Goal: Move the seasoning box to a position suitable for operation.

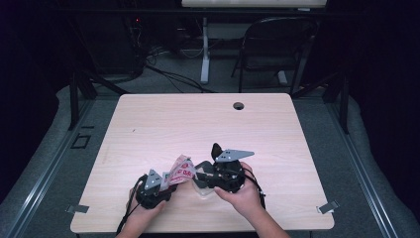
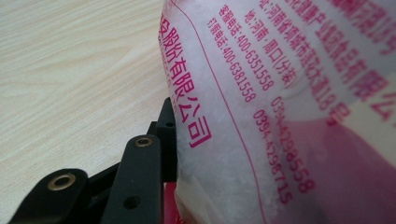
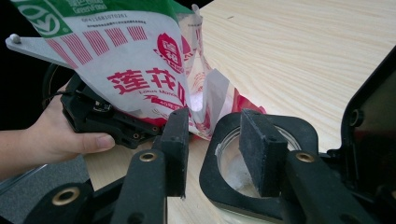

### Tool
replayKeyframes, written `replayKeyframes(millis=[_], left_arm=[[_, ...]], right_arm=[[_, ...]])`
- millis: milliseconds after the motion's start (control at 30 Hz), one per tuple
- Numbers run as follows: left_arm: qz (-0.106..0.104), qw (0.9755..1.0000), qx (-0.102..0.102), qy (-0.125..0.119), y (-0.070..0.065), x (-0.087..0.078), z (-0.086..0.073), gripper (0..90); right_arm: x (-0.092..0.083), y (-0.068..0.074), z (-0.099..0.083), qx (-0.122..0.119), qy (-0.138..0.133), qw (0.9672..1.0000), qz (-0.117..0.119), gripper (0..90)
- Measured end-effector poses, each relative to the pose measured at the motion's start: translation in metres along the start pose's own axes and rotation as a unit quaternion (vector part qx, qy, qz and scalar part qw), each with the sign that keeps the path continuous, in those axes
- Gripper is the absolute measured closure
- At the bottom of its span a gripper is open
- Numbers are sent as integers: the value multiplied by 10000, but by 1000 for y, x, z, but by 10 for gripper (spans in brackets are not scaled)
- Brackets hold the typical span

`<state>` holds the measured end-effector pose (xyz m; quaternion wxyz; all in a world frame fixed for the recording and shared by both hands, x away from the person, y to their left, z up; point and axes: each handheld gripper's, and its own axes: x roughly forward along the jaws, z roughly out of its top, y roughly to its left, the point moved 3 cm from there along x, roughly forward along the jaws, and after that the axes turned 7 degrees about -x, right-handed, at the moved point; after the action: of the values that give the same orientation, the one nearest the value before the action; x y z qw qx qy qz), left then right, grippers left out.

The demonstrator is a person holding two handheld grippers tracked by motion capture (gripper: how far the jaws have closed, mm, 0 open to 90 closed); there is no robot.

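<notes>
- While a dark room with a folding chair (image 1: 277,44) lies behind it, my pale wooden surface (image 1: 208,124) carries the work near its front edge.
- Held by my left gripper (image 1: 157,184), a red-printed white bag (image 1: 181,170) stands tilted above the surface; its jaws are partly closed and press on the bag's lower part.
- Just beside the bag, my right gripper (image 3: 215,149) has its jaws about half open, one on either side of the rim of a black-rimmed glass container (image 3: 261,163); whether they grip it I cannot tell.
- Both my hands come in from the near edge, my left hand (image 3: 60,135) wrapped around its gripper.
</notes>
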<state>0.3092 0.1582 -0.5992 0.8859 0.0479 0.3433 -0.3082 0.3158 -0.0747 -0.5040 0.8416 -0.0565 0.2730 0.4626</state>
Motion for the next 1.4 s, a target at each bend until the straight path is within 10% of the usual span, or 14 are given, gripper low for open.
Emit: replayKeyframes(millis=[767,1400], left_arm=[[265,9986,268,-361,9,-11,26,636],[410,9966,513,-501,12,-15,40,638]], right_arm=[[-21,-7,-5,-304,7,9981,-531,478],[-39,-11,-15,-158,-66,9988,-453,571]])
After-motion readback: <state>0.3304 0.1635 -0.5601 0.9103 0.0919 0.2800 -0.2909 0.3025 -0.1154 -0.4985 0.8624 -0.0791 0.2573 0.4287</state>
